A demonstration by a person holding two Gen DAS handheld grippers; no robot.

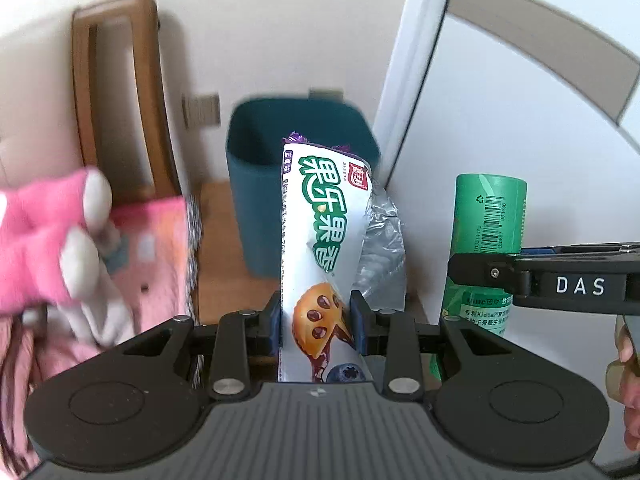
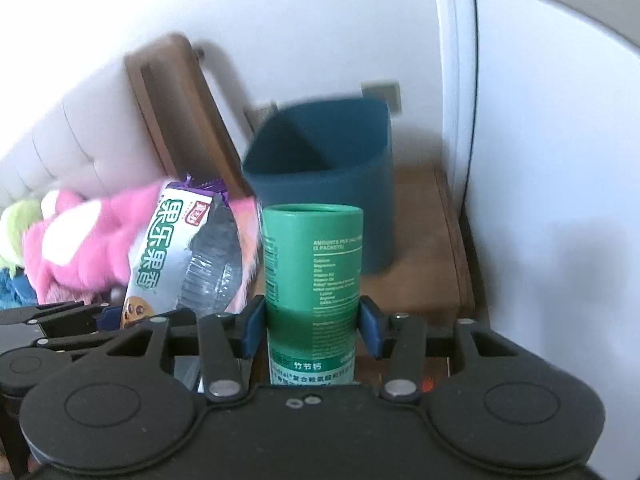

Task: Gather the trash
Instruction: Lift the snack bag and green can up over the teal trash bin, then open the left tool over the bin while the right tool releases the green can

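Left gripper (image 1: 316,322) pinches the white crinkly snack wrapper (image 1: 320,248); right gripper (image 2: 311,330) clamps the green cardboard tube (image 2: 314,276), both held before the teal plastic bin (image 2: 320,168).

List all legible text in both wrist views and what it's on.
"果乐果香": snack wrapper held in left gripper.
"DAS": right gripper side.
"AMOUNTS PER DAILY", "竹节钙": green tube.
Tube's ingredient list, barcode digits, wrapper's small print: too small to read.

a white snack wrapper (image 1: 320,248) with green lettering and a cookie picture stands upright, its silver inside showing. just beside it stands a green tube (image 2: 314,276), top open. beyond both sits a dark teal bin (image 2: 320,184), open-topped, on a wooden surface.
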